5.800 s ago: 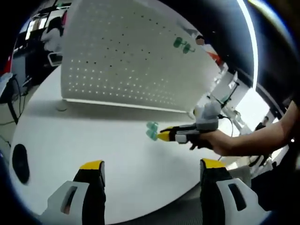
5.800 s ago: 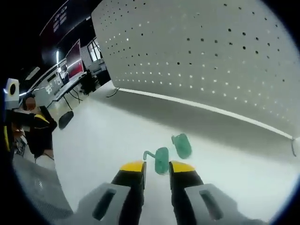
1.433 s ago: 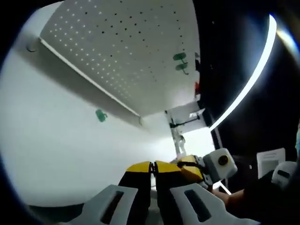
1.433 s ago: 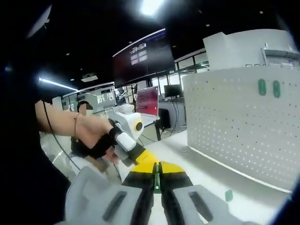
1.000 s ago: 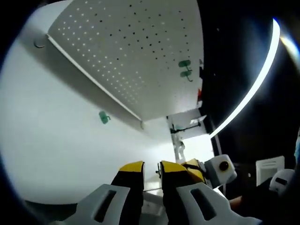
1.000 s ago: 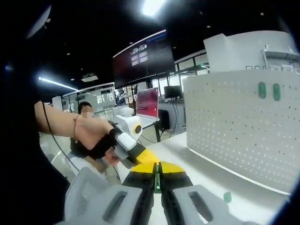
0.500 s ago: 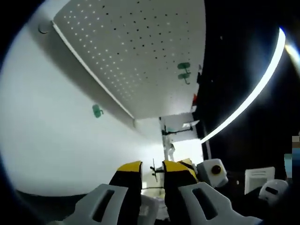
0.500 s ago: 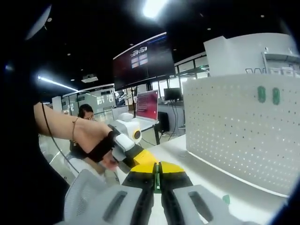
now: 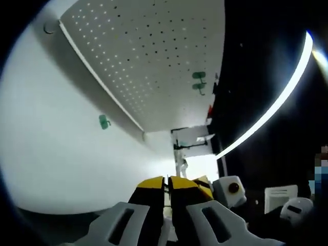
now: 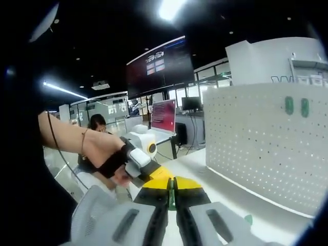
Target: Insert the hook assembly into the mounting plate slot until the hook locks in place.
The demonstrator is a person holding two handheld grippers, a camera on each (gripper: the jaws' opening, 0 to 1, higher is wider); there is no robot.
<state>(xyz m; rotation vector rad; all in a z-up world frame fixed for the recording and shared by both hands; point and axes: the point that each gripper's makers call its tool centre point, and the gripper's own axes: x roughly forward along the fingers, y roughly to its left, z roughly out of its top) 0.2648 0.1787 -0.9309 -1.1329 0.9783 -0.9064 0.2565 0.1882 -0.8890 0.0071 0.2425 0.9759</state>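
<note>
- The jaws of the left gripper (image 9: pixel 167 180) are pressed together at the bottom centre of the left gripper view, with only a thin dark line between the yellow tips and nothing visibly held.
- The jaws of the right gripper (image 10: pixel 172 180) are likewise closed, at the bottom centre of the right gripper view; a thin green sliver shows in the seam between the tips, too small to identify.
- A small green hook (image 9: pixel 104 121) lies loose on the white table (image 9: pixel 46 148), left of centre in the left gripper view, near the bottom edge of the white pegboard (image 9: pixel 148 56) but apart from it.
- Two more green hooks (image 9: pixel 199 82) are already seated on the pegboard, just right of centre in that view, near the board's edge.
- The loose hook looks like light, stiff moulded plastic, probably smooth and liable to twist in a pinch. The flat body seems the best place to grip, leaving the rear pegs free for the holes.
- The right gripper view shows the pegboard standing upright at right, the mounted pair (image 10: pixel 296 106) high on it, and a green speck (image 10: pixel 248 219) on the table at lower right, probably the loose hook.
- That view also shows the person's hand (image 10: pixel 105 154) at left centre, holding the left gripper.
</note>
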